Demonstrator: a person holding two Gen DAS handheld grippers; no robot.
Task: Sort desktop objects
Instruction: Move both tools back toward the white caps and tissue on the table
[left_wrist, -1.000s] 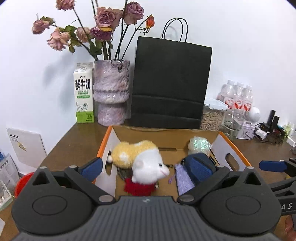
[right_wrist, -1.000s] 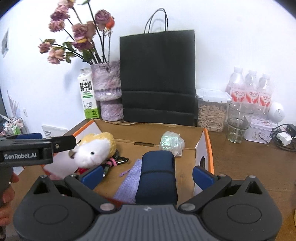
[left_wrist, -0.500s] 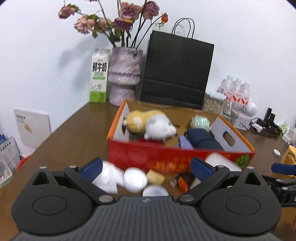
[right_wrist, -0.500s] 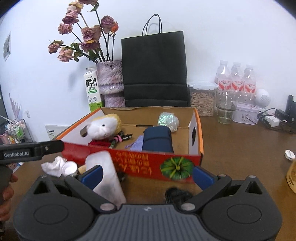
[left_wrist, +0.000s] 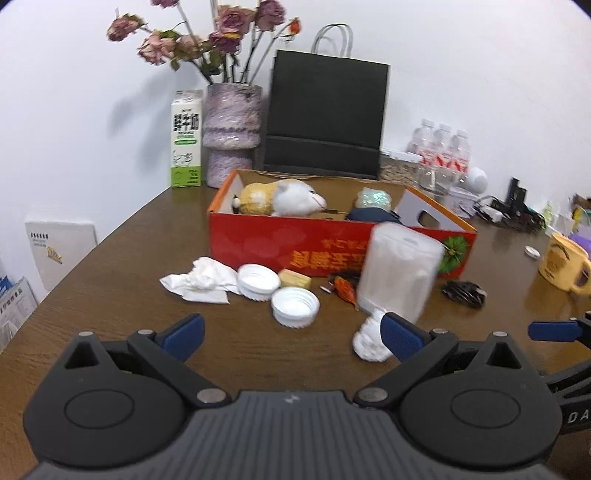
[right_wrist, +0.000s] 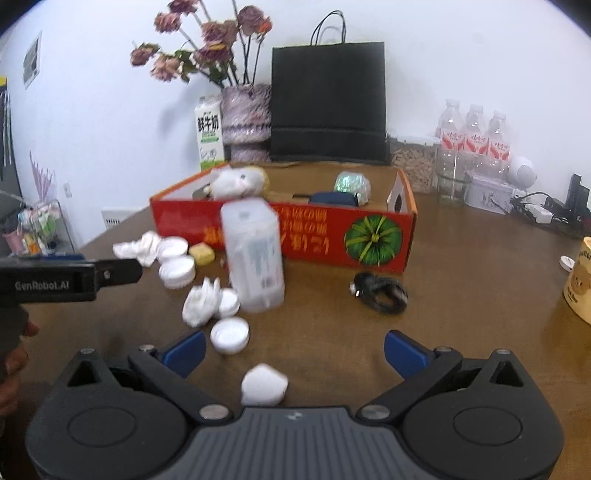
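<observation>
Brown wooden table (left_wrist: 110, 266). Red cardboard box (left_wrist: 280, 245) at far centre holds plush toy (left_wrist: 284, 197), navy case (right_wrist: 334, 198). Clear plastic pouch (right_wrist: 255, 254) stands just near of box front. Left gripper (left_wrist: 291, 332) and right gripper (right_wrist: 293, 349) both spread wide, empty, hovering near edge. Crumpled tissue (left_wrist: 203, 278), white caps (left_wrist: 295, 305) left of pouch; black cable (right_wrist: 380, 291) right.

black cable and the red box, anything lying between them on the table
No. In the right wrist view the strip of brown table between the black cable and the red box front wall is bare; the left wrist view shows the same gap.
</observation>
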